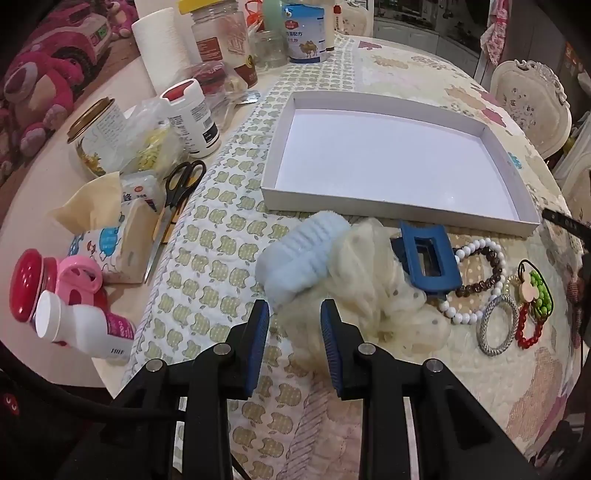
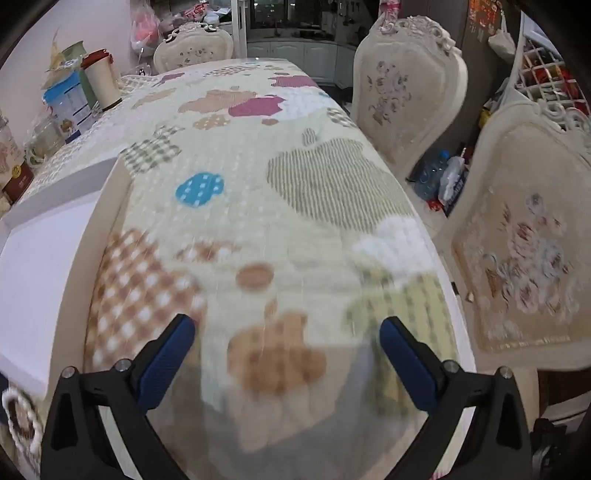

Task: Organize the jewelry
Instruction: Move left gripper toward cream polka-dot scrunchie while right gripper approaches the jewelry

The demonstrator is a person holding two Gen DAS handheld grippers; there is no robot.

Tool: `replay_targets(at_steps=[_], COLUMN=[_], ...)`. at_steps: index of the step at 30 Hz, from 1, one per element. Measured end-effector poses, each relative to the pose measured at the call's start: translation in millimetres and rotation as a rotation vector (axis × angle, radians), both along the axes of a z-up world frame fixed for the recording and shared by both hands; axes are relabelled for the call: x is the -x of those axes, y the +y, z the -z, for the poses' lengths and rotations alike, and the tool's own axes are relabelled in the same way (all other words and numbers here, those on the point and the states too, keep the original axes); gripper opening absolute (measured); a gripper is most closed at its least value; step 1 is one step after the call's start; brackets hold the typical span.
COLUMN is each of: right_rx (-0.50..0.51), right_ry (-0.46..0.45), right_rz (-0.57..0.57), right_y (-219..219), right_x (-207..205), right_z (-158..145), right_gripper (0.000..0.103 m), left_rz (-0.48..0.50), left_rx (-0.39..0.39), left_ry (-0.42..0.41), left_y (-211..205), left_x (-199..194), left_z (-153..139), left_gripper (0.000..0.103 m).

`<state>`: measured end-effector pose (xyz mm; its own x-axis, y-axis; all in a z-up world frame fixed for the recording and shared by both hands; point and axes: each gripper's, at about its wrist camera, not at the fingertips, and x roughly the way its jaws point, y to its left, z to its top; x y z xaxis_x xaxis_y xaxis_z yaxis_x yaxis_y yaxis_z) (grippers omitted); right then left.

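Note:
A shallow white box [image 1: 391, 199] lies open and holds nothing, on the quilted tablecloth. In front of it lie a light blue scrunchie [image 1: 299, 254], a cream dotted scrunchie [image 1: 376, 295], a blue claw clip [image 1: 428, 258], a white and brown bead bracelet [image 1: 480, 284], a silver bangle [image 1: 498, 325], a red bead bracelet [image 1: 526, 328] and a green bead hair tie [image 1: 537, 288]. My left gripper [image 1: 295, 317] is open, just short of the two scrunchies. My right gripper [image 2: 288, 332] is open wide over bare cloth; the box wall [image 2: 99, 206] is to its left.
Left of the cloth stand jars, bottles [image 1: 192, 114], a paper roll [image 1: 159, 48], scissors [image 1: 177, 192] and a tissue pack [image 1: 107, 236]. A milk powder tin [image 1: 304, 31] stands at the back. Two cream chairs [image 2: 406, 92] stand along the table's right side.

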<state>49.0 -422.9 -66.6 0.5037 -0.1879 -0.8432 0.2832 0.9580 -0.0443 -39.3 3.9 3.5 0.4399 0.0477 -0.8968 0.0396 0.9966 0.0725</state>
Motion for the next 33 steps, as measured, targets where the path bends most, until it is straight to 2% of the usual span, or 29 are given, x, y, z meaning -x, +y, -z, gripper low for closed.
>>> replay_targets(at_steps=[5,10,15,21,25,29,33], right_rx=[0.036,-0.019,-0.048,-0.053,-0.049,-0.038,-0.053], right_ry=[-0.062,-0.106,-0.168,-0.199,-0.207,-0.212,-0.217], right_rz=[-0.079,-0.147,-0.214,-0.276,-0.297,-0.303,-0.296], right_y=[39,78,118,145,154,155,151], right_x=[52,89,118,133,143,150,154], right_z=[-33,-63,-90,-104,-108,-111,-113], right_gripper=[0.102,0.102,0.102,0.102,0.102,0.102,0.102], left_rz=[-0.004,-0.004,-0.002,0.023,0.009,-0.010,0.023], left_rx=[0.002,-0.013,0.009,0.005,0.072,0.087,0.121], left_ry=[-0.012,-0.044,-0.060,-0.070,-0.108,-0.123,-0.129], left_y=[-1,-4,-8,-13,-6,-3,-7], left_x=[10,27,51,73,82,87,90], left_z=[-2,-9,-16,-20,-28,-32,-36], left_gripper=[0.019,0.019,0.019,0.019,0.019,0.022,0.022])
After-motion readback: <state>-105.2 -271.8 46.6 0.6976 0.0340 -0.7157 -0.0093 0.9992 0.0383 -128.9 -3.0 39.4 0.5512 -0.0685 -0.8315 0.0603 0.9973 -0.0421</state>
